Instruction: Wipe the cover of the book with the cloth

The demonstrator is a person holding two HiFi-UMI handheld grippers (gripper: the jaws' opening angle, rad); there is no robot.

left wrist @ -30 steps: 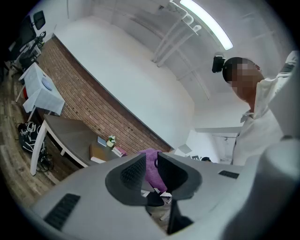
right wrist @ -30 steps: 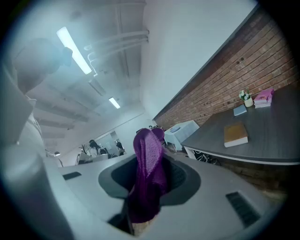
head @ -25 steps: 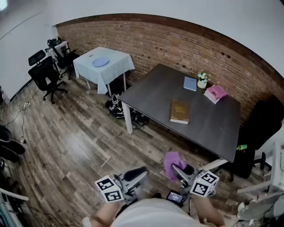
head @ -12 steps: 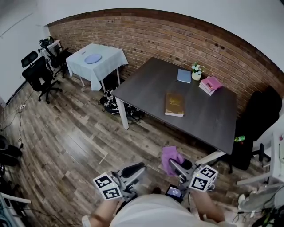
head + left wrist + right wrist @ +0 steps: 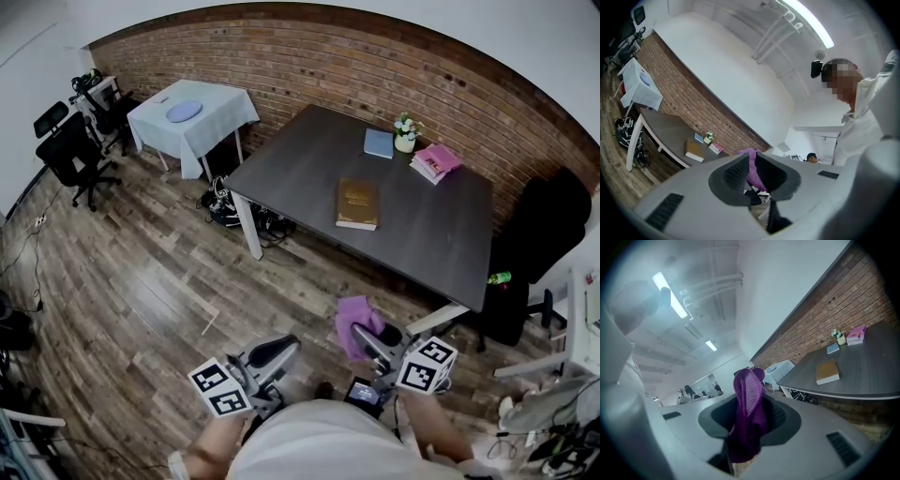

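A brown book lies flat on the dark grey table, far ahead of both grippers; it also shows in the right gripper view. My right gripper is shut on a purple cloth, which hangs out between its jaws. My left gripper is held beside it over the wooden floor. Its jaws have just closed a little further to a narrow gap with nothing between them. The cloth shows beyond that gap.
On the table's far side lie a blue book, a small flower pot and pink books. A white-clothed table and black office chairs stand at the left. A black chair is at the right.
The table and book have drifted left and slightly up in the head view. Both grippers keep their places low in front of the body, the cloth still in the right one.
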